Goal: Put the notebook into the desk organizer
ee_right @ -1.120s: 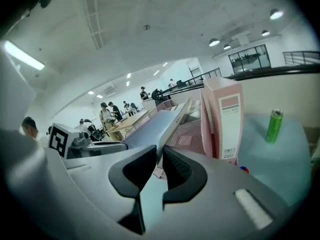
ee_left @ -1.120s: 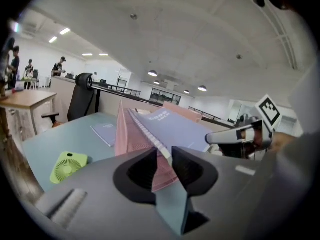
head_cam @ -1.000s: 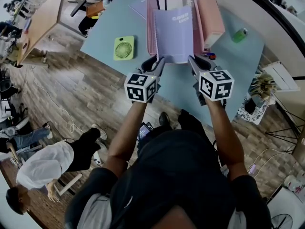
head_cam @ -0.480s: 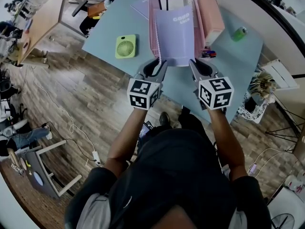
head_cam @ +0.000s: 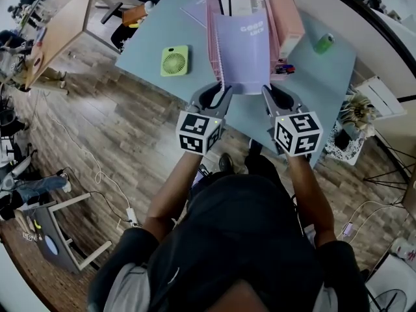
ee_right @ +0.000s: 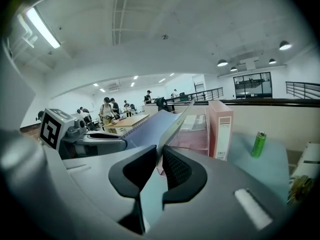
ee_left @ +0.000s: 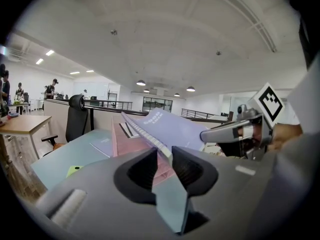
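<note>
— What is shown in the head view?
— A lilac notebook (head_cam: pixel 244 47) is held tilted above the pink desk organizer (head_cam: pixel 210 38) on a blue table (head_cam: pixel 149 51). Its near edge is gripped by the left gripper (head_cam: pixel 221 91) and the right gripper (head_cam: pixel 266 91).
— And in the left gripper view?
— The jaws are seen clamped on the notebook's spiral-bound corner.
— The right gripper view?
— The jaws are pressed onto the opposite corner, and the desk organizer is seen just beyond.

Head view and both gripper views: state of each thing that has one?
notebook: closed, lifted, tilted over the desk organizer
left gripper: jaws shut on notebook
right gripper: jaws shut on notebook
desk organizer: papers inside, notebook not in
green can: upright
fan: lying flat
</note>
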Demonstrator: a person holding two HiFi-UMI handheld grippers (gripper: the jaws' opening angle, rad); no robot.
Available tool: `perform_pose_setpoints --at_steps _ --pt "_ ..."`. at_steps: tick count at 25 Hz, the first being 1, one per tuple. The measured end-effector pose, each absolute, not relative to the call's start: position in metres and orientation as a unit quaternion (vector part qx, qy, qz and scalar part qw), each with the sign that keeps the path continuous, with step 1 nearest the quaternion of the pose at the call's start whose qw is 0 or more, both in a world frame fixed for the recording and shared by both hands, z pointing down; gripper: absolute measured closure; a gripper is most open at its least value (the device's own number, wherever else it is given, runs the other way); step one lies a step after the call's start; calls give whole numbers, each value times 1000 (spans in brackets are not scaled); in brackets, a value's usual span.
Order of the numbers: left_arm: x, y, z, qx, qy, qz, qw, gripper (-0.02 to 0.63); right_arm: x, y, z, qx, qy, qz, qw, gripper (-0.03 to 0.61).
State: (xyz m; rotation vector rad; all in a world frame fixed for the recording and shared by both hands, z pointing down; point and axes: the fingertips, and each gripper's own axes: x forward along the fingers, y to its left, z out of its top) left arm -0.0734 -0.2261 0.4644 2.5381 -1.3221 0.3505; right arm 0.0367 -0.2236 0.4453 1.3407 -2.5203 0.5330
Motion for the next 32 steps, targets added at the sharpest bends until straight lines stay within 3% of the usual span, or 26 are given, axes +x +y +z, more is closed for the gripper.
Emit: perform_pose_setpoints --at_steps 32 --pt "-59 -104 484 898 -399 127 133 460 41 -101 469 475 -850 180 137 537"
